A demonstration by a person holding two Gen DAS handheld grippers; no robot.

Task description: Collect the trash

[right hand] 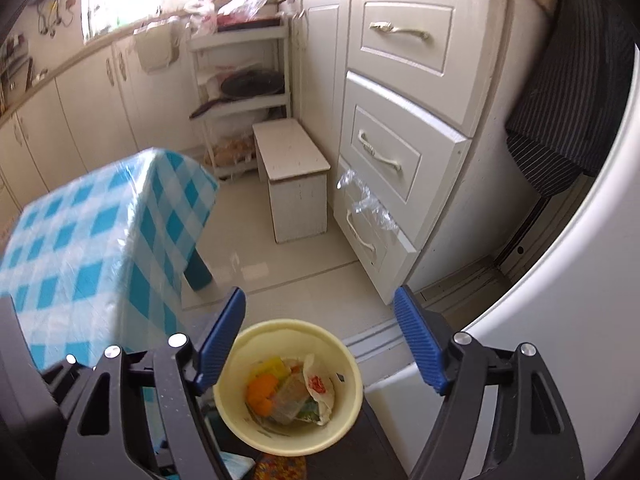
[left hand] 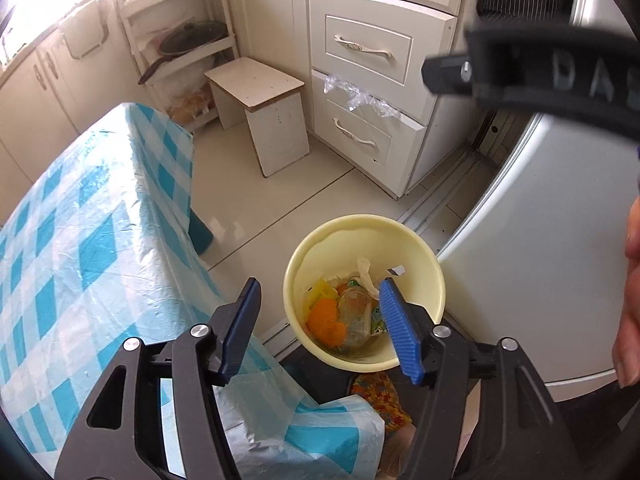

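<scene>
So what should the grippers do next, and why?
Probably lift away and look for more trash. Both the left gripper and the right gripper are open and empty above the yellow bucket, and the scraps already lie inside it.

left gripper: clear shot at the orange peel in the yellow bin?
Probably yes. The left gripper is open above the yellow bin, which has no lid. The orange peel lies exposed on top, beside a clear plastic container.

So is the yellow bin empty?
No. The yellow bin holds trash: orange peel, a clear plastic container and wrappers.
</scene>
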